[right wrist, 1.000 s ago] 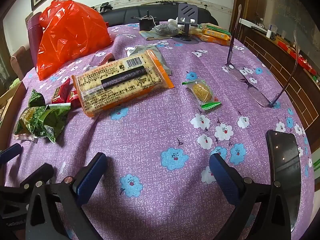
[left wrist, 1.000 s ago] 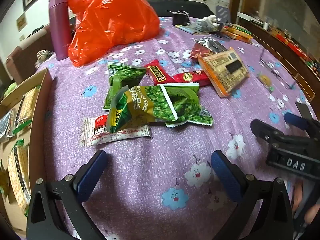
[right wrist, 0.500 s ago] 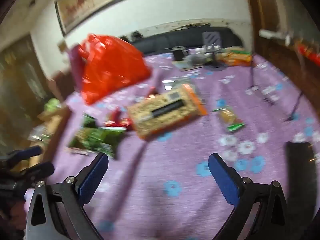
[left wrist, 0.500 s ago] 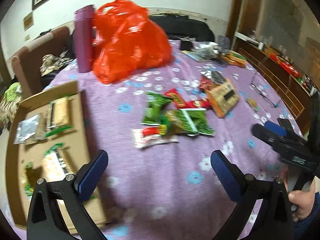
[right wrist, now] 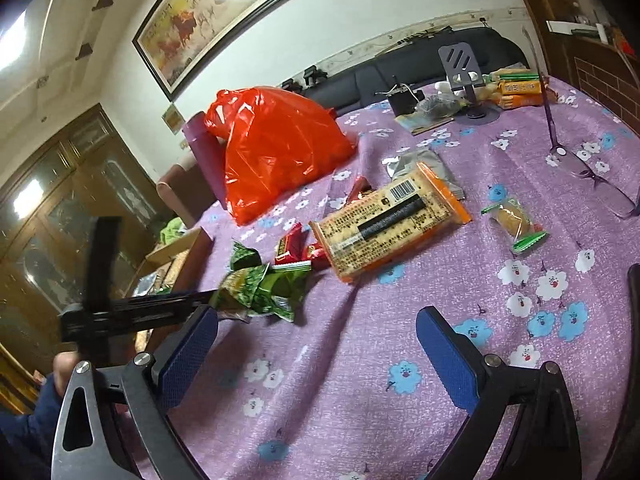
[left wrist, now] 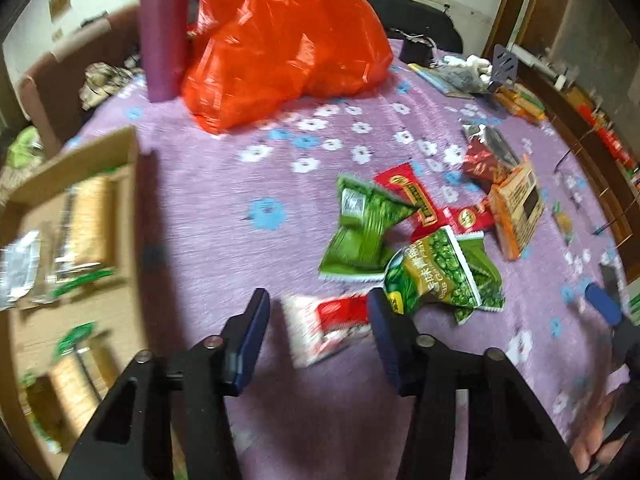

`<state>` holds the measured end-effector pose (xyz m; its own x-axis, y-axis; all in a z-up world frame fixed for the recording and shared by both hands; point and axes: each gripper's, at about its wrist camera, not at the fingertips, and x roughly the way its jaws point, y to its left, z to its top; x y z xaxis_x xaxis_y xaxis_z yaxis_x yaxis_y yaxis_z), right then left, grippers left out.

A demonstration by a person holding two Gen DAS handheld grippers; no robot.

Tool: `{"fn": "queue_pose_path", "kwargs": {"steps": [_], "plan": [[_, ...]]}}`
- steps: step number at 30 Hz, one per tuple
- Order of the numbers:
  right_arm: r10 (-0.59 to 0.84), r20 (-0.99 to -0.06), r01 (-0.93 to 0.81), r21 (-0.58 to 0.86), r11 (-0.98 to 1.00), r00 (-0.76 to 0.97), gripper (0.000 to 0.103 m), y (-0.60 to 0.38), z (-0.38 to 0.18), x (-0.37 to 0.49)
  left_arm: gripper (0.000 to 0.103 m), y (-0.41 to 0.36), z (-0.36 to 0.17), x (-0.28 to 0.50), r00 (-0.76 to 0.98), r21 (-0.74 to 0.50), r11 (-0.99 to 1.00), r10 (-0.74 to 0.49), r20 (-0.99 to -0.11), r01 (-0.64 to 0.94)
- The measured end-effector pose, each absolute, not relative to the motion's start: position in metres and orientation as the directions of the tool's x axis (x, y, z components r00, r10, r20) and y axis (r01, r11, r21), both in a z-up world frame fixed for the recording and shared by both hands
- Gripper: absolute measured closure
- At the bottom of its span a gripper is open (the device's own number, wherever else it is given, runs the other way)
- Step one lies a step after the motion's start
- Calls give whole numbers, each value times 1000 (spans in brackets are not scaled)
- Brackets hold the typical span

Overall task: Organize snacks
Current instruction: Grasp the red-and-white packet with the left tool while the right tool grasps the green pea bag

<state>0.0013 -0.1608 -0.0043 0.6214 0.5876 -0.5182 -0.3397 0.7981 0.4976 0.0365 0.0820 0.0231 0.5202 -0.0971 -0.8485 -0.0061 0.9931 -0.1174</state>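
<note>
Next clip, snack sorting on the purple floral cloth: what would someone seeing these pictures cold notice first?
The big orange plastic bag at the far side of the table, next to a tall purple bottle, grabs the eye first. Then the heap of green pea packets and red packets mid-table, with the left tool straddling a white-and-red packet; its jaws have just been closing. A cardboard box already holding snacks sits at the left edge.
</note>
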Motion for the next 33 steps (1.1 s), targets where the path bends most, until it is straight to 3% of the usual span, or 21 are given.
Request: {"fn": "queue_pose_path", "kwargs": {"steps": [10, 15, 21, 24, 26, 33], "plan": [[623, -496, -362, 526, 770, 604, 2, -162, -2, -2, 60, 49, 20, -4, 392, -218, 945, -301, -869, 243], [614, -492, -366, 512, 777, 617, 2, -162, 1, -6, 60, 48, 31, -8, 460, -186, 952, -281, -842, 241], [615, -494, -370, 507, 778, 615, 11, -162, 1, -6, 61, 30, 19, 1, 448, -133, 952, -250, -858, 277], [616, -495, -375, 503, 779, 613, 12, -161, 1, -5, 66, 25, 19, -4, 487, -74, 964, -195, -851, 256], [620, -493, -382, 503, 775, 610, 13, -160, 2, -5, 80, 23, 19, -10, 518, -33, 969, -160, -840, 245], [652, -517, -327, 585, 742, 555, 29, -158, -1, -2, 83, 48, 19, -31, 502, -125, 967, -222, -836, 220]]}}
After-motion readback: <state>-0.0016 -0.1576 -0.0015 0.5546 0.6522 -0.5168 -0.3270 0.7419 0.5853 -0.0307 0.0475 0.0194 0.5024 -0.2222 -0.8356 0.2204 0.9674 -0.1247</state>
